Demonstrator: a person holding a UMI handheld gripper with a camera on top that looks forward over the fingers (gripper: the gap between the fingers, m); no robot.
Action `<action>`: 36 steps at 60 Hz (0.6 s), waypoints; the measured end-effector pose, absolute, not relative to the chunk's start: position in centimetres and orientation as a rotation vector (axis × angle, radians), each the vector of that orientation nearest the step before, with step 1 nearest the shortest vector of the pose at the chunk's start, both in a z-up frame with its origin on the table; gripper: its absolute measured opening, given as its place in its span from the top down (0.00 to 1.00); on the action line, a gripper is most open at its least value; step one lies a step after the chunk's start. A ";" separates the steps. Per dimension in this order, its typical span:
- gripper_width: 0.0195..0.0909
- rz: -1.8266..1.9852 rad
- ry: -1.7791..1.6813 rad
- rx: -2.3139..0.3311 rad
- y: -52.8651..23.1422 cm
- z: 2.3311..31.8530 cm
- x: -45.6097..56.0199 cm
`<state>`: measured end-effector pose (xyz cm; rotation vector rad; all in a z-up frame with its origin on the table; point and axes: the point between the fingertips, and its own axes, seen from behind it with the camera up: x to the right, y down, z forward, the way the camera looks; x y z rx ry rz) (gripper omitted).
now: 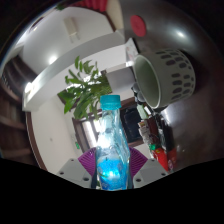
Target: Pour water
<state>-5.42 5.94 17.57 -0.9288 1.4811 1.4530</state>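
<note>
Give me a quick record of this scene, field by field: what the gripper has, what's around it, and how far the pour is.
gripper: shut on bottle
bottle: clear, blue cap, between the purple pads, upright in the view
mug: white, beyond the bottle, appears tipped on its side in this tilted view
plant: green leaves, beyond the bottle, beside the mug
red item: next to one finger, cannot tell what it is
pour: not yet begun, cap on

Tongs (110,166) tilted upward, purple pads (88,160) closed against a bottle (110,135) held between them
</note>
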 end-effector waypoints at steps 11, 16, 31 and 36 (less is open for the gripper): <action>0.69 1.557 1.652 -0.770 4.9 16.4 -3.2; 0.69 1.557 1.670 -0.765 4.7 15.3 -2.4; 0.70 1.511 1.617 -0.892 2.7 15.4 -3.2; 0.69 1.447 1.515 -1.024 3.9 15.9 -4.5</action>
